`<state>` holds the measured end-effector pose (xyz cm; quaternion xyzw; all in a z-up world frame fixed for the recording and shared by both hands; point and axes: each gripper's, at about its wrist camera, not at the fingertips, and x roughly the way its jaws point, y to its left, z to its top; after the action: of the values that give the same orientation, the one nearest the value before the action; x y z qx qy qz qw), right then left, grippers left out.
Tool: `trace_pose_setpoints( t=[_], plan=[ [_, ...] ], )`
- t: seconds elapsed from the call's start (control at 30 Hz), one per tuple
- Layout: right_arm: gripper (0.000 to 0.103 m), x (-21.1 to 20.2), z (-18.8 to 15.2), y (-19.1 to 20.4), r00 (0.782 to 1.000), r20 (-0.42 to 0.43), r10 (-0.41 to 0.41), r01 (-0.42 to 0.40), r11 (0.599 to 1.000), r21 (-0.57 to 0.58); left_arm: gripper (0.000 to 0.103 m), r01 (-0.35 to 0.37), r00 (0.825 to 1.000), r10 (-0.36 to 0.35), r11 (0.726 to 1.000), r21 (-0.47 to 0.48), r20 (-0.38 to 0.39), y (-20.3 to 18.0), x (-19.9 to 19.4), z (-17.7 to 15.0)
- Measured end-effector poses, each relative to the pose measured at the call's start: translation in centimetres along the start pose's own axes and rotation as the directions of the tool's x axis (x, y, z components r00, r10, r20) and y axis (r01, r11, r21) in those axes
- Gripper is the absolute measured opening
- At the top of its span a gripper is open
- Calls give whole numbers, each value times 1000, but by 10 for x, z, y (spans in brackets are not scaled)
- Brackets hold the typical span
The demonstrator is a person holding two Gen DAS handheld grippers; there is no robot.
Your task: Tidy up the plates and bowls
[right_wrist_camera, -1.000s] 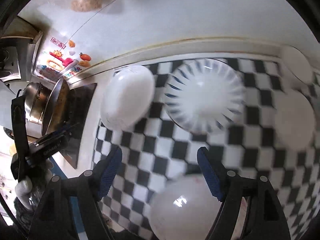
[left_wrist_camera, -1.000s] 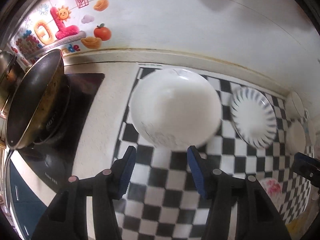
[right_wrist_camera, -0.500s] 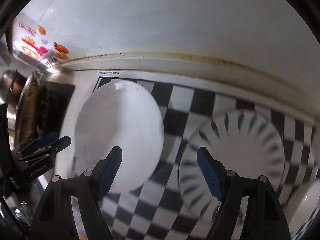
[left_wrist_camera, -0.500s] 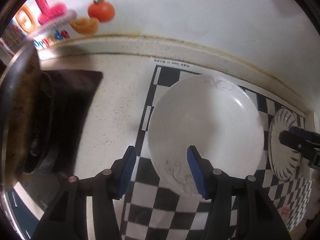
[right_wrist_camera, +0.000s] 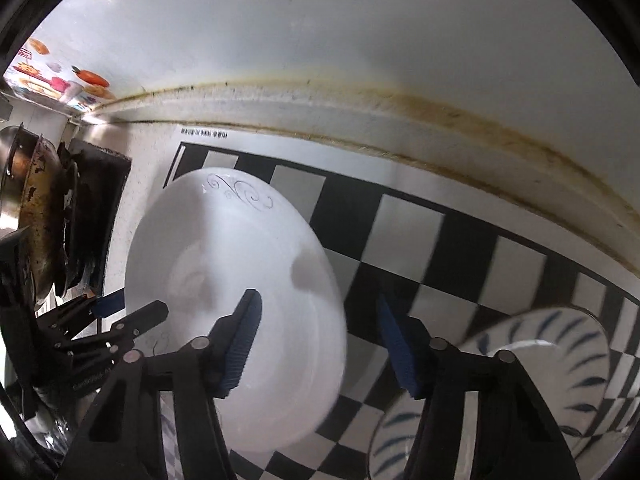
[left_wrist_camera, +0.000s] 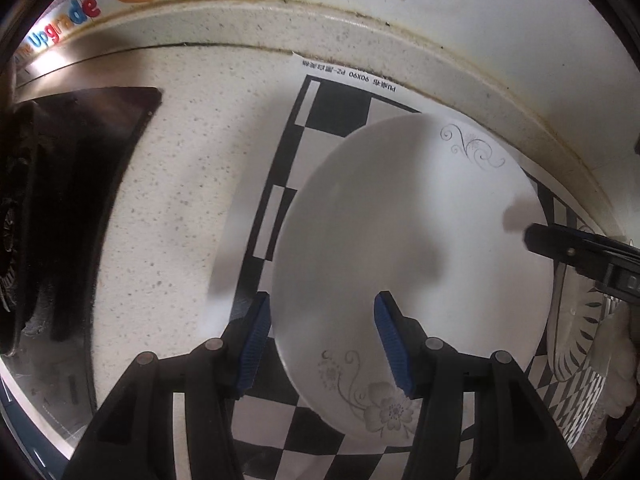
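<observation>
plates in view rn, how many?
2. White plate on the checkered mat, nearer the stove; striped plate on the mat at lower right. More may lie outside both views.

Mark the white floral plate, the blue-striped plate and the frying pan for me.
white floral plate (left_wrist_camera: 408,248): left wrist view, bare centre.
blue-striped plate (right_wrist_camera: 560,344): right wrist view, striped rim.
frying pan (right_wrist_camera: 38,216): right wrist view, stained inside.

Black gripper (left_wrist_camera: 322,344), ribbed blue pads (left_wrist_camera: 256,344)
</observation>
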<state>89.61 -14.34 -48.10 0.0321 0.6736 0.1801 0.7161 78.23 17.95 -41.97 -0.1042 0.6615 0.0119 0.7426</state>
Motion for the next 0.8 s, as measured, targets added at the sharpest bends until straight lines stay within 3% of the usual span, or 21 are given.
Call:
trace_pose_setpoints(
  t=[0.07,0.17,0.27,0.57,0.8],
  plan=[
    [47,12,2,0,999,-35,14,-14,1000,4,48,-5,1000,5,1000,3,-12,-1,6,1],
    [41,17,3,4,999,-45,22,-22,1000,0,42,-4,1000,4,1000,1,10,0,7,1],
    [28,15,3,8,999,-41,-33,32,999,-24,39,3,1000,-2,1000,-23,31,5,5,0],
    [23,5,-23,8,999,-24,24,-24,1000,-2,36,14,999,-13,1000,-22,50,14,-4,-16],
    [23,-21,-58,9,998,20,59,-60,998,32,36,26,996,-26,1000,3,87,13,-35,-29]
  ],
)
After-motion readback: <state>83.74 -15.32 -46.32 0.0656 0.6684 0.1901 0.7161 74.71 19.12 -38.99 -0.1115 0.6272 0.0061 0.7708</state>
